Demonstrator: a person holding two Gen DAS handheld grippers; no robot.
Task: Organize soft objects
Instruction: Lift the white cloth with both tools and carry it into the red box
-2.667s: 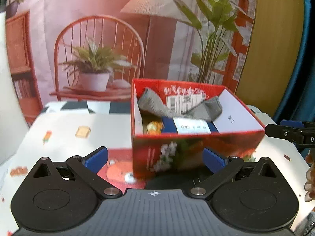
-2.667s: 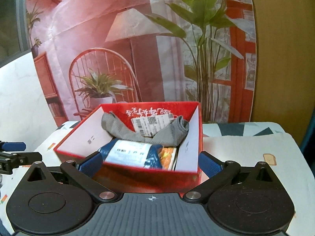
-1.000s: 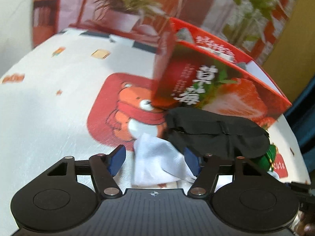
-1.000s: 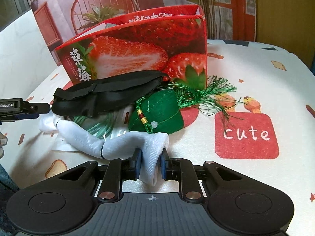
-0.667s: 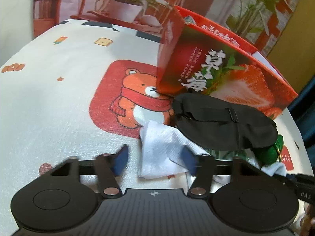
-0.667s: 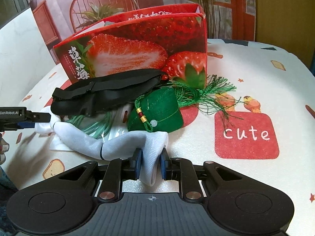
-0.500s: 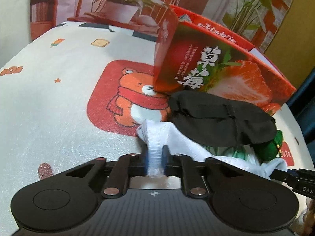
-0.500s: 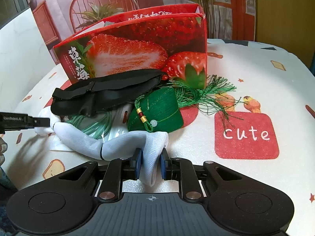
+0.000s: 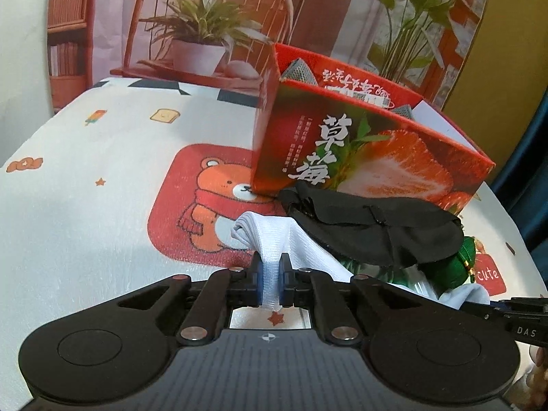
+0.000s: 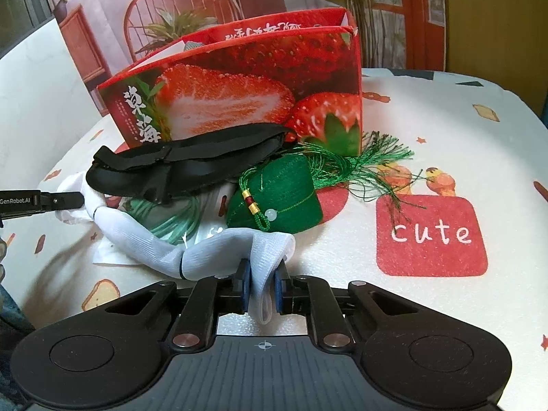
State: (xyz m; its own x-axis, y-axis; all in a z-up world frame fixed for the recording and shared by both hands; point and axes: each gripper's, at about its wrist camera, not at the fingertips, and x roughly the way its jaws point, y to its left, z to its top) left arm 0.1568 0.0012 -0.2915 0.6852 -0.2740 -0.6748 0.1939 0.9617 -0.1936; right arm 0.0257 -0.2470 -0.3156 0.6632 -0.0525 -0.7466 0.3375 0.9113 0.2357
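Observation:
A long white sock [image 9: 274, 236] lies on the tablecloth in front of the red strawberry box [image 9: 376, 157]. My left gripper [image 9: 270, 274] is shut on one end of it. In the right wrist view, my right gripper [image 10: 262, 284] pinches the other end of the sock [image 10: 219, 250], its jaws closing tighter on the fabric. The left gripper [image 10: 68, 200] shows at the far left there. A black eye mask [image 10: 191, 161] rests over the sock's middle. A green tasselled pouch [image 10: 277, 202] sits beside it.
The box [image 10: 239, 92] holds a grey sock [image 9: 298, 72] and packets. A clear packet with green cord [image 10: 171, 219] lies under the mask. The printed tablecloth [image 10: 445, 137] spreads to the right. A backdrop with chair and plants stands behind.
My left gripper came down from above the box, closed on the sock's end and lifted it slightly. My right gripper kept its pinch on the other end, tightening a little.

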